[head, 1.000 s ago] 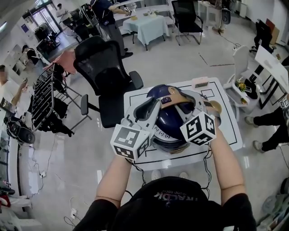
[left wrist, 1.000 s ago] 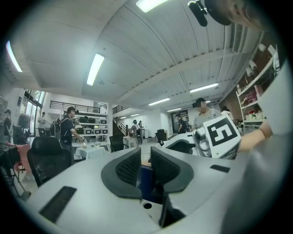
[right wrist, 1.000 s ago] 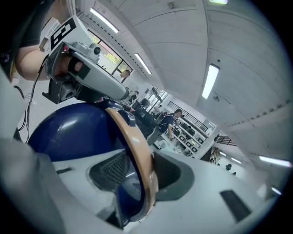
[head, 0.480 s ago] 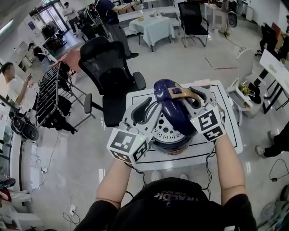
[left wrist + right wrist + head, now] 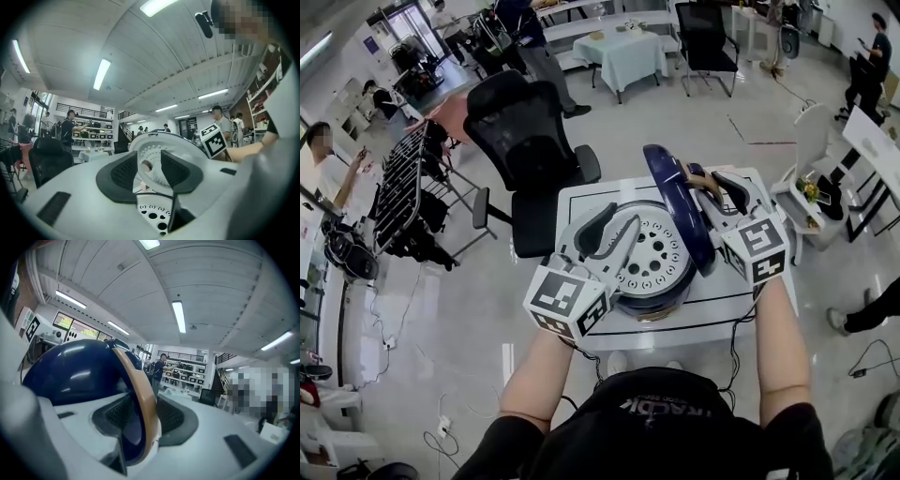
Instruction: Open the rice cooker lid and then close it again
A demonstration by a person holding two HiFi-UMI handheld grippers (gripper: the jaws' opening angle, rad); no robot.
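The lid [image 5: 677,201] has swung up since a second ago, when it lay low over the rice cooker [image 5: 649,298]. Now it stands almost on edge at the pot's right side, and its white perforated inner plate [image 5: 654,253] shows where blue shell showed before. Your right gripper [image 5: 713,184] has travelled right and upward with it, and its fingers hold the lid's tan handle [image 5: 141,397], which fills the gap between them. Your left gripper [image 5: 611,228] sits at the cooker's left rim, about where it was. Its fingers have just been opening and now stand moderately apart with nothing pressed between them; the inner plate is seen beyond the gap. The cooker rests mid-tabletop [image 5: 581,201]. As for writing, the print on your black shirt [image 5: 656,405] is upside down and too cramped to read, and nothing on the cooker is legible.
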